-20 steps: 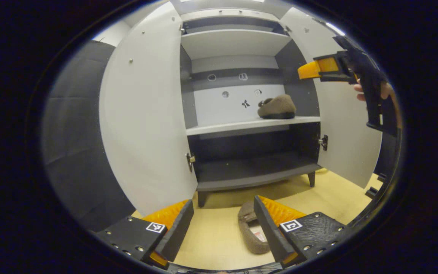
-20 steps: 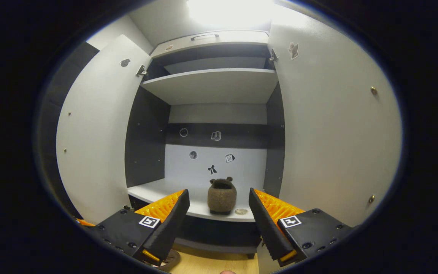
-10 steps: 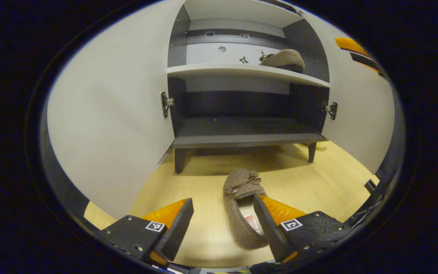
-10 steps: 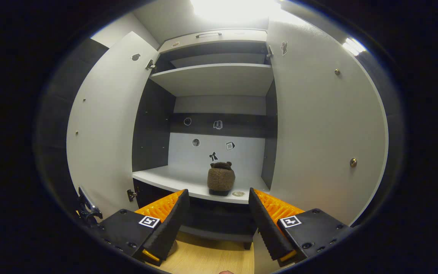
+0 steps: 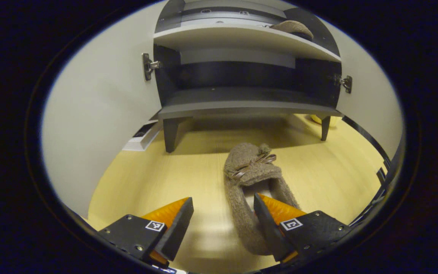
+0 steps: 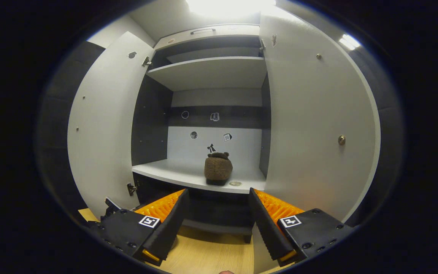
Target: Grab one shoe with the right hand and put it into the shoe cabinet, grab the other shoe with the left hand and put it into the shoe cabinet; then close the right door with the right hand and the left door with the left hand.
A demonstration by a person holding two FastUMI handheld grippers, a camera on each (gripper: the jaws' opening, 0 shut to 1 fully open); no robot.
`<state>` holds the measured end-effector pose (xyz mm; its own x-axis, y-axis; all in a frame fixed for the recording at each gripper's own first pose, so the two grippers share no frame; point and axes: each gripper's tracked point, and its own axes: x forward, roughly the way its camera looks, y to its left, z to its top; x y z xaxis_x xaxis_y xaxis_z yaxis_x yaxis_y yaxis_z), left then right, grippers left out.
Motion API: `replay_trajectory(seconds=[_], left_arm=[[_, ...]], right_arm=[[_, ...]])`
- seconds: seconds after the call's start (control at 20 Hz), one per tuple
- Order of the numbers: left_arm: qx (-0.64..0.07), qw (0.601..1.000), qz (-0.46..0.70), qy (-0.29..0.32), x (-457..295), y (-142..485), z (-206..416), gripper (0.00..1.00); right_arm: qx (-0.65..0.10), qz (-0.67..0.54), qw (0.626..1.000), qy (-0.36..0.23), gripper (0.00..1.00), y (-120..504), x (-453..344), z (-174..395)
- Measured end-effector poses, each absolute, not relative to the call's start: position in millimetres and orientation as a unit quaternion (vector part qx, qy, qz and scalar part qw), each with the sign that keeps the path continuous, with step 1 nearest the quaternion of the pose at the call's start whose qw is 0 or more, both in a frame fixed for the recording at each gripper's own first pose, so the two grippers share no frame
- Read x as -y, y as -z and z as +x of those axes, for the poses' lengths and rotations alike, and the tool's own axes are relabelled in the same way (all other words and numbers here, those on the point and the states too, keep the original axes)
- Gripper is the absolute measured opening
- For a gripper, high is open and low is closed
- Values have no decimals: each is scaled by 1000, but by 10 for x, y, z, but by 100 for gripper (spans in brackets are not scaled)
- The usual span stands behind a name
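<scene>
A brown fuzzy shoe [image 5: 251, 182] with a small bow lies on the wooden floor in front of the shoe cabinet [image 5: 242, 108]. My left gripper [image 5: 222, 224] hovers low over its heel end, open, one finger at the shoe's opening and the other on bare floor. The other brown shoe [image 6: 218, 169] stands on the cabinet's middle shelf [image 6: 173, 173], toward the right; it also peeks over the shelf edge as the shelved shoe [image 5: 293, 27] in the left gripper view. My right gripper [image 6: 219, 224] is open in front of the cabinet, holding nothing. Both doors stand open.
The open left door [image 5: 101, 110] stands close on the left, the open right door [image 6: 314, 125] close on the right. The cabinet rests on short dark legs [image 5: 169, 133]. A flat white object [image 5: 141, 135] lies on the floor by the left door.
My left gripper has dropped and tilted down toward the shoe on the floor, which now lies at its fingers. My right gripper has drawn back from the shelf a little.
</scene>
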<state>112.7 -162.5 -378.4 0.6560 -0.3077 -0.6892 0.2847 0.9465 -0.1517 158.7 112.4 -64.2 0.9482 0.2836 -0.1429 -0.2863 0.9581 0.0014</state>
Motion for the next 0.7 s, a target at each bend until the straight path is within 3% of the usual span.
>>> replay_trajectory(seconds=[0.05,0.15,0.25,0.5,0.6,0.7], left_arm=[[-385,908,-22,163,1669,3804,1140,99],[-393,904,-22,169,1720,3827,1132,82],[-398,898,-18,187,1827,3837,1097,54],[-390,908,2,153,1725,3825,1209,5],[-380,913,5,147,1712,3747,1238,7],[-365,919,10,149,1705,3653,1272,1]], right_arm=[[-72,-9,987,-145,99,656,-1120,1581],[-80,-7,986,-148,99,696,-1138,1551],[-81,-8,985,-150,99,688,-1149,1525],[-78,-11,985,-155,98,649,-1193,1466],[-76,-11,985,-155,98,626,-1167,1420],[-74,-10,985,-154,98,603,-1160,1402]])
